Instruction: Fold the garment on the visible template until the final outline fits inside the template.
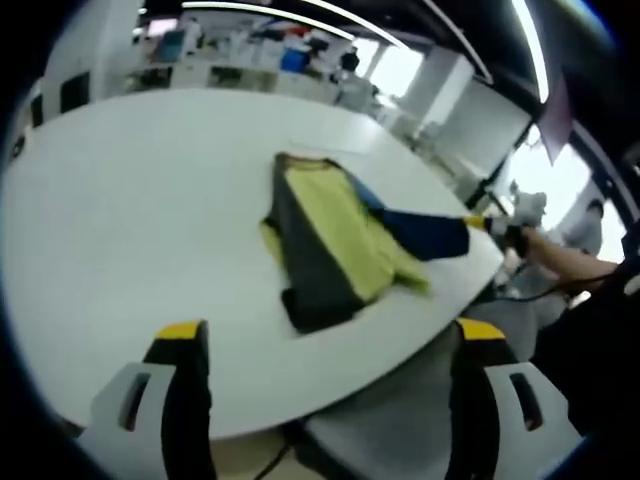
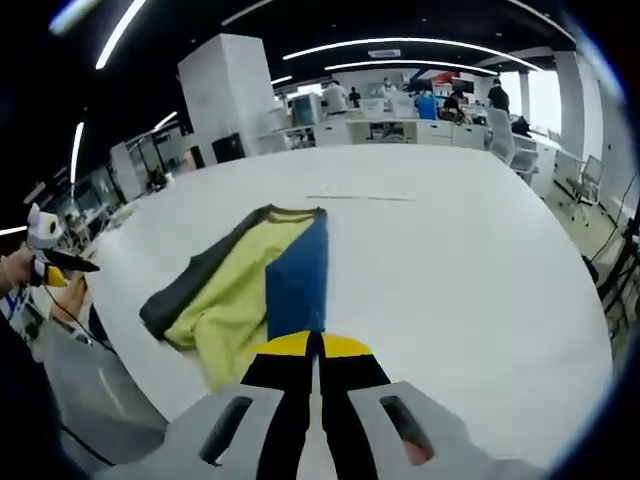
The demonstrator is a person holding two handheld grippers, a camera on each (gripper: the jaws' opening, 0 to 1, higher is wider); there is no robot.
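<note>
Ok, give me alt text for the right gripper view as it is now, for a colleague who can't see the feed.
The right gripper, jaws closed, pinches the near edge of the blue panel of a yellow, blue and dark grey garment lying partly folded on a white table. The left gripper shows at the picture's left edge, beyond the table.
</note>
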